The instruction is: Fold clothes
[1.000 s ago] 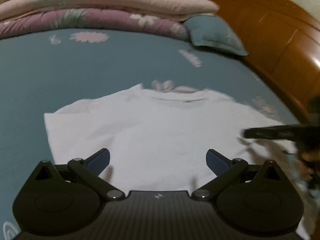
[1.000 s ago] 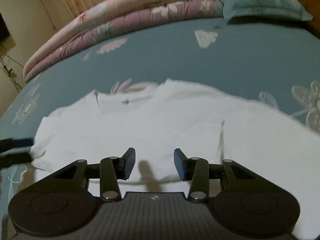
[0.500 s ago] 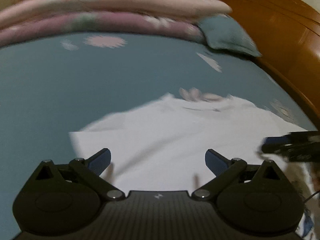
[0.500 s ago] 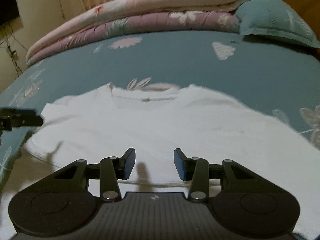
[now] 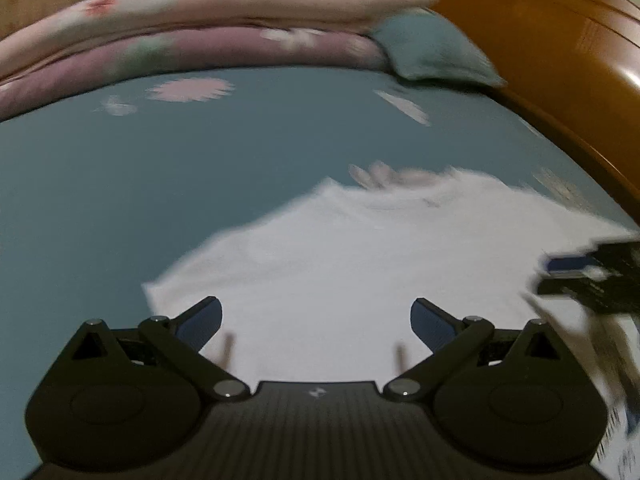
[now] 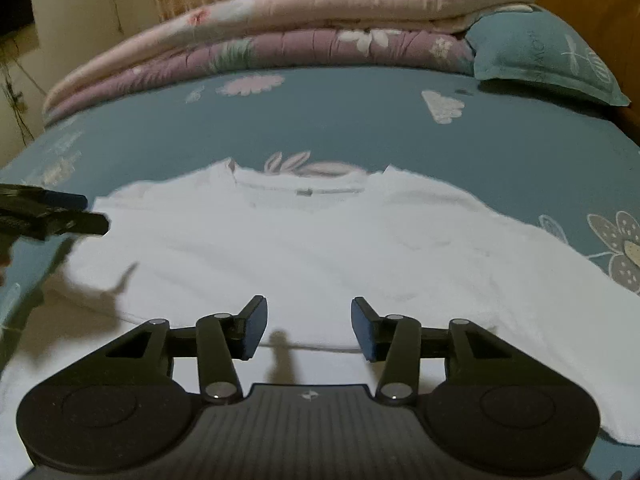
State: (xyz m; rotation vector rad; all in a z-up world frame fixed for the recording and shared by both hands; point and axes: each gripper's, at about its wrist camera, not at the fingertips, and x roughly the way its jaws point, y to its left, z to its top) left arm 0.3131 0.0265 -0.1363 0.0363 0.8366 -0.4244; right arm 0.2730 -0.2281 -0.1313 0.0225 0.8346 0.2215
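White cotton T-shirt (image 6: 320, 248) lies spread flat, front up, on the teal flower-print bed sheet (image 6: 360, 132); near hem toward the cameras, neckline at the far edge. Some creasing across the chest; left view blurred.

Right tool (image 6: 308, 328): jaws part-way apart and have just opened a little further, nothing between them, poised over the near hem about mid-width. Left tool (image 5: 316, 324): jaws wide apart, empty, over the left near part of the shirt; contact with the cloth cannot be told from either view.

Far side of the bed: teal pillow (image 6: 540, 60) at the right, stacked pink and purple floral quilts (image 6: 280, 36) behind, brown wooden headboard (image 5: 560, 40) at the far right.

Step, as judged: positioning ahead of the first fold; shirt not yet folded anywhere. Next move calls for each tool to come down on a shirt edge, close on the fabric alone without pinching the sheet, then lift together so the fold line runs straight.
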